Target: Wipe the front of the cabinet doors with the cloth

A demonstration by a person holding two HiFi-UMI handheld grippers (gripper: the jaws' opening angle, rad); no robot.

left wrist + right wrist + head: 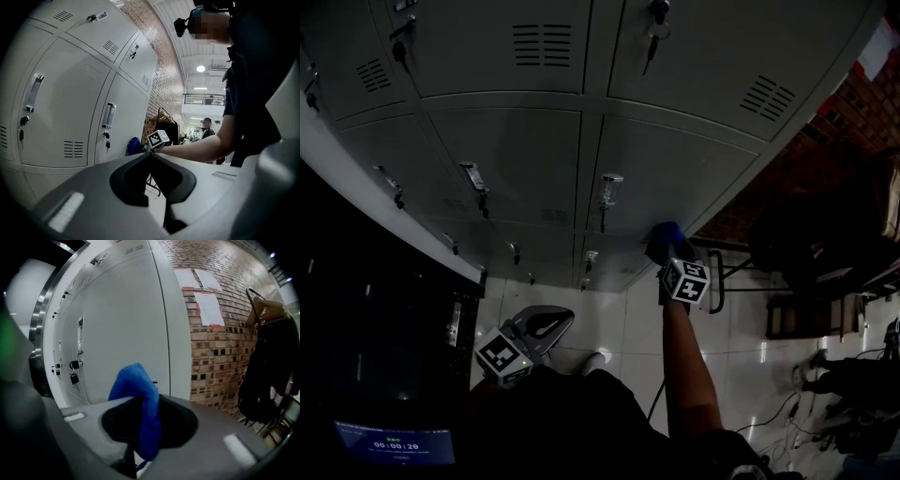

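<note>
Lockers fill the wall ahead: grey cabinet doors (666, 159) in rows, all closed, so their contents cannot be seen. Each door has a handle (609, 187) and vent slots, and a padlock (74, 377) hangs from one. The last door ends at a brick wall (220, 343) with sheets of paper (208, 305) stuck on it. A dark coat (272, 362) hangs on a rack just beyond. A pale tiled floor (609, 328) lies below.

The right tongs (145, 427) are clenched on a blue cloth (140, 399), which folds over their tips. They hold the cloth up against a low door at the end of the row, near the bricks. The left tongs (152, 173) hang lower, well back from the doors, with their jaws closed on nothing.
</note>
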